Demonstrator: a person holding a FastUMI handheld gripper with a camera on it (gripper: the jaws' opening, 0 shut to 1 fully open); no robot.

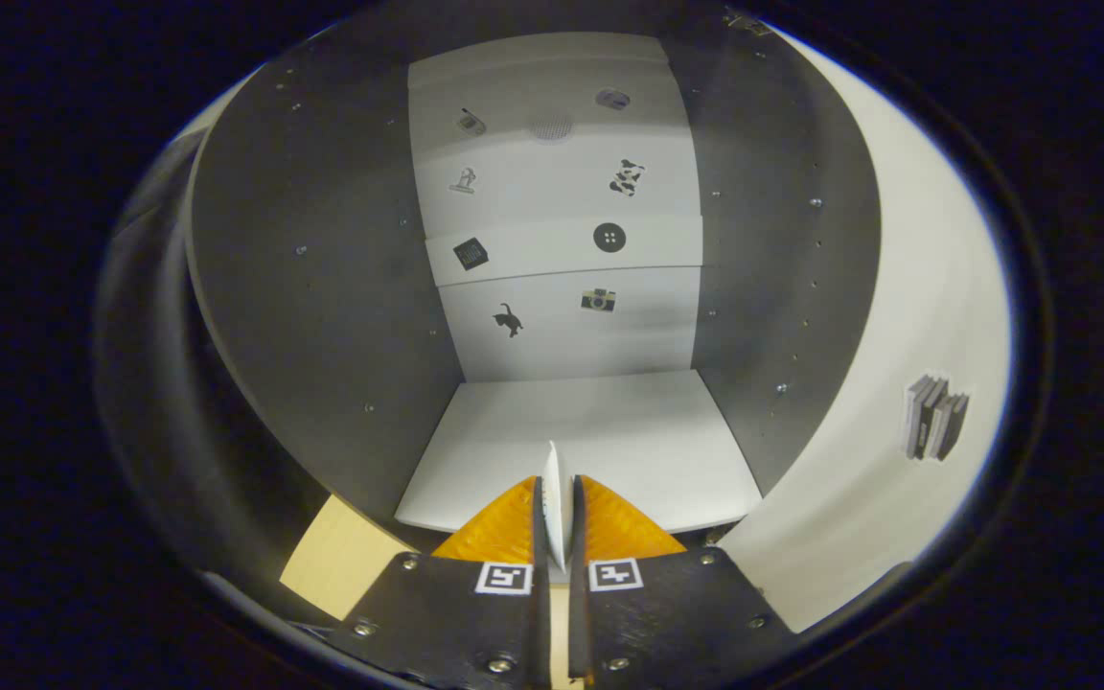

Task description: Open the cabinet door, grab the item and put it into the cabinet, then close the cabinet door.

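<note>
Gripper view, looking into the open white cabinet (552, 422) with grey inner side walls. The tool (553, 508), with two orange ribbed fingers (504, 527) on black mounts bearing square black-and-white markers, is nearly closed, both fingers pressing on a thin white flat item (553, 489) seen edge-on. The item stands upright between the fingers, its top edge rising just past their tips, over the front part of the cabinet's white floor panel (609, 431). Beyond the item, the cabinet's white back wall (562, 240) carries small dark picture stickers in pairs. The open white cabinet door (897, 383) stands to the right of the cabinet's mouth and bears a sticker of upright books (935, 417). A pale wooden bench (336, 556) shows below the cabinet's left wall, beside the left finger's mount.
</note>
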